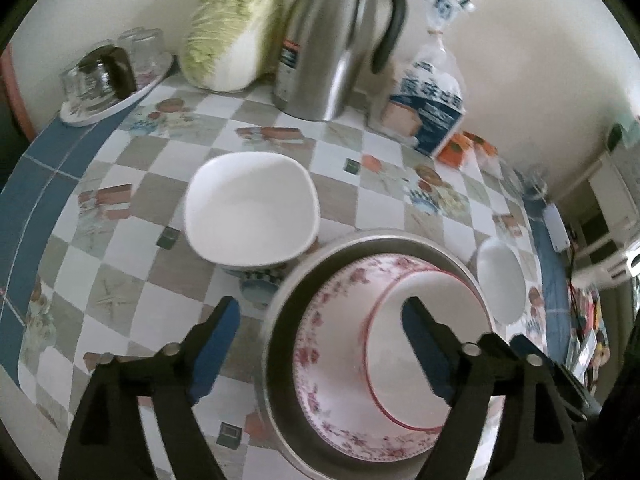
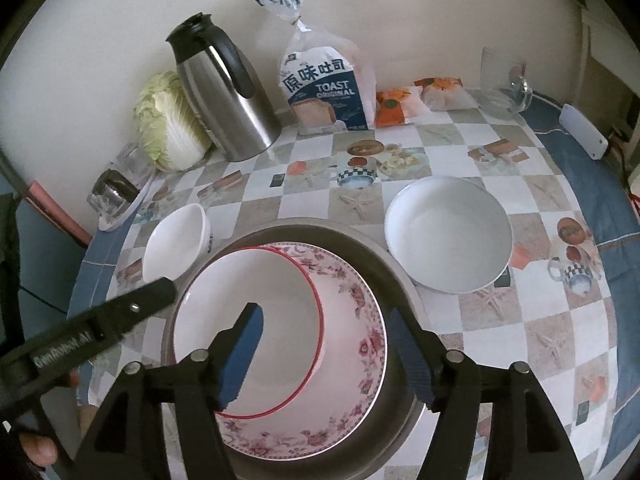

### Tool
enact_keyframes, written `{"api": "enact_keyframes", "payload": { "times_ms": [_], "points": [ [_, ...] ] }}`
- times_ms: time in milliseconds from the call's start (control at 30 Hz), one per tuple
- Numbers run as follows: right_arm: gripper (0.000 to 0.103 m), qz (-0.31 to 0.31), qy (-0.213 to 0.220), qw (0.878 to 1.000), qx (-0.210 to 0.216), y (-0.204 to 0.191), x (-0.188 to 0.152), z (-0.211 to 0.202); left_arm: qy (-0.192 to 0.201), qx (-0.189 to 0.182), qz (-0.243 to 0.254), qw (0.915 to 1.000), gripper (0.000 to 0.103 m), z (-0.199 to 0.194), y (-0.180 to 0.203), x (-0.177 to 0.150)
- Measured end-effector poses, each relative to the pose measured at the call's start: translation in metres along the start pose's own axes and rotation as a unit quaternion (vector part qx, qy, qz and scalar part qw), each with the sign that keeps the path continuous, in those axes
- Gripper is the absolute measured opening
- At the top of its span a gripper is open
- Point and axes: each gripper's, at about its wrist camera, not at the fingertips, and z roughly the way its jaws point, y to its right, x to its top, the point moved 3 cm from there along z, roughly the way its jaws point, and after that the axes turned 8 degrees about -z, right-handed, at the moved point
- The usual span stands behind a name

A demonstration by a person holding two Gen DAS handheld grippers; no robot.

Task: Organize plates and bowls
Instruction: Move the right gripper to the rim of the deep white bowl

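Both tongs stand apart with nothing between their pads: our left gripper (image 1: 320,348) straddles the near-left rim of the stack, one finger over the cloth and the other above the top bowl, while our right gripper (image 2: 332,354) hangs over the same stack with one finger above the red-rimmed bowl (image 2: 248,320) and the other outside the metal basin (image 2: 396,280). We judge that the stack has just been set: the red-rimmed bowl lies tilted inside the pink floral plate (image 2: 360,344), and that plate sits in the metal basin, so the nested order runs widest below and smallest on top, which keeps the pile steady and saves room. Two pieces are not yet gathered, and we take them for the next work: a white square bowl (image 1: 250,208) just beyond the basin on the left, nearly touching its rim, and a shallow white round bowl (image 2: 448,234) just beside it on the right. All of this rests on a table (image 1: 132,264) under a checked cloth printed with food pictures and edged in blue. Along the pale wall at the back stand a cabbage (image 1: 232,32), a steel thermos jug (image 1: 332,44), a bag of toast bread (image 2: 324,84), orange snack packets (image 2: 394,108) and upturned glasses on a tray (image 1: 108,68).
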Motion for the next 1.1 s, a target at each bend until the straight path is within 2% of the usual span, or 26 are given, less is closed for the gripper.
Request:
{"api": "enact_keyframes", "payload": {
  "times_ms": [200, 367, 400, 800, 967, 1100],
  "points": [
    [0.087, -0.001, 0.001, 1.0, -0.003, 0.0, 0.0, 0.001, 0.017, 0.022, -0.012, 0.9995, 0.093, -0.001, -0.01, 0.004],
    [0.097, 0.0, 0.004, 1.0, -0.001, 0.0, 0.0, 0.001, 0.027, 0.029, -0.022, 0.999, 0.094, -0.003, -0.017, 0.007],
    [0.102, 0.0, 0.004, 1.0, -0.001, 0.0, 0.0, 0.001, 0.028, 0.03, -0.023, 0.9989, 0.094, -0.004, -0.018, 0.008],
    [0.103, 0.016, 0.029, 0.999, -0.003, 0.0, 0.0, -0.006, 0.05, 0.046, -0.028, 0.9973, 0.094, -0.016, -0.034, 0.022],
    [0.103, 0.021, 0.05, 0.998, -0.029, 0.001, 0.003, -0.014, 0.044, 0.05, -0.035, 0.9972, 0.094, -0.015, -0.044, 0.03],
    [0.103, 0.033, 0.052, 0.998, -0.023, -0.001, 0.005, -0.016, 0.047, 0.049, -0.041, 0.9969, 0.094, -0.016, -0.052, 0.037]
  ]
}}
